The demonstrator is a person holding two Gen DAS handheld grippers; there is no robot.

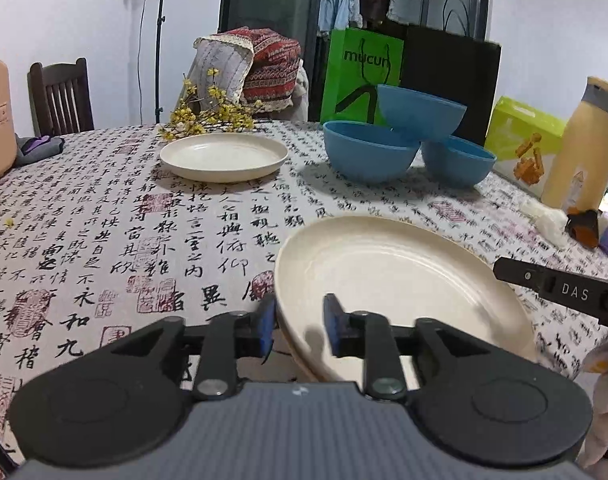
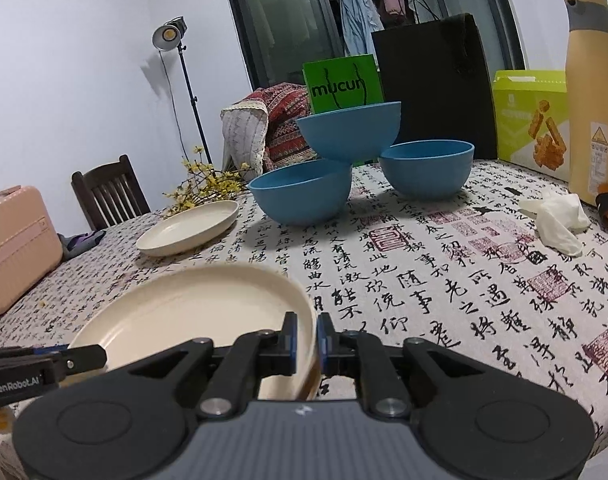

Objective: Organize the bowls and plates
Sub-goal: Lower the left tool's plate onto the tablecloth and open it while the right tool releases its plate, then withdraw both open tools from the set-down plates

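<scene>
Two cream plates [image 1: 396, 280] lay stacked at the near table edge, a third plate [image 1: 223, 156] sat farther back. Three empty blue bowls [image 1: 370, 152] stood beyond, one perched atop two. Left gripper [image 1: 300, 326] straddled the stack's rim, parted and not pressing; right gripper [image 2: 307, 338] pinched the opposite rim.

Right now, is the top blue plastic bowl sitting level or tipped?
Tipped. The top blue bowl rests slanted on the rims of the two lower blue bowls.
</scene>
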